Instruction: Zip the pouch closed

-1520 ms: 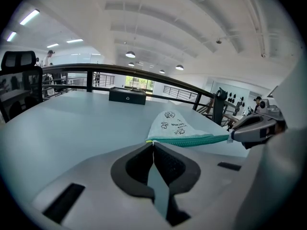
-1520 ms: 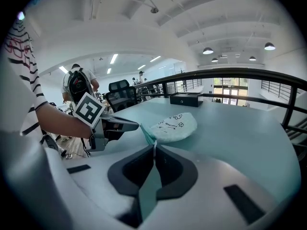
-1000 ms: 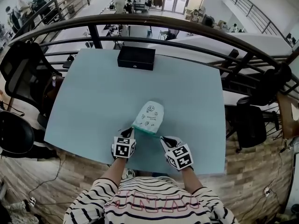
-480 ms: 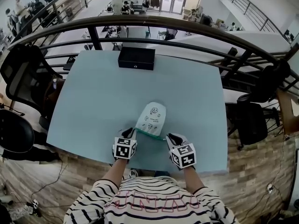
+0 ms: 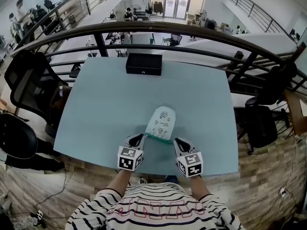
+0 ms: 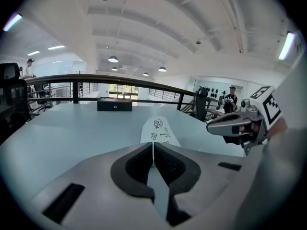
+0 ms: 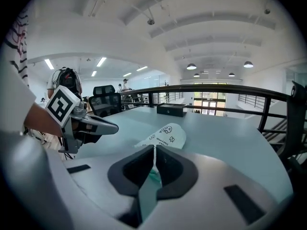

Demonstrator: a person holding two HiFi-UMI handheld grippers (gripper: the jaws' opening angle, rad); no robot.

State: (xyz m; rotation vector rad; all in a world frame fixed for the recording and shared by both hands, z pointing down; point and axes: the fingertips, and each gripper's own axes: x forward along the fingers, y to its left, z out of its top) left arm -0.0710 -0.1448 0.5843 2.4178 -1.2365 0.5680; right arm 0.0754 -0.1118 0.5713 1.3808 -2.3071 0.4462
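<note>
Pouch (image 5: 162,122) is lying on the pale blue counter (image 5: 96,109), toward its 6 o'clock edge, rounded end pointing to 12. Left claw (image 5: 138,138) is pinching the pouch's green-trimmed near edge at the 7 o'clock corner, jaws pressed together on it. Right claw (image 5: 177,141) is clamping the same edge at 5 o'clock. Black box (image 5: 144,64) is sitting at the counter's 12 o'clock edge.
</note>
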